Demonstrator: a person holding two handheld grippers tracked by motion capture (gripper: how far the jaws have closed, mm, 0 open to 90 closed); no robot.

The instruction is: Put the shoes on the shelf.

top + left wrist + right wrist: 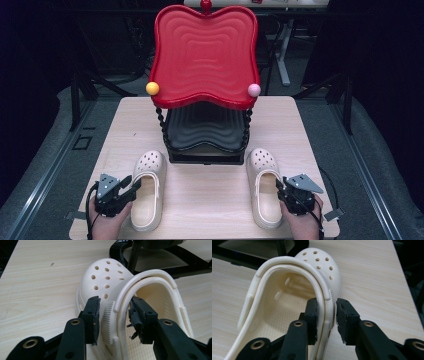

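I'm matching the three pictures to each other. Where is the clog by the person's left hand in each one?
High view: left clog lies lower left, toes toward the black rack base.
Left gripper view: it is centre, its side wall between the left gripper jaws.
Right gripper view: the clog there is the other one.
Shared landmark: the black rack base, top right.

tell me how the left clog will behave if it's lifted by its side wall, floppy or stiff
The left clog looks like moulded foam, so probably light and slightly bendy. Held by one side wall between the left gripper jaws, it may sag or twist toe-down. The ribbed outer wall should help against slipping.
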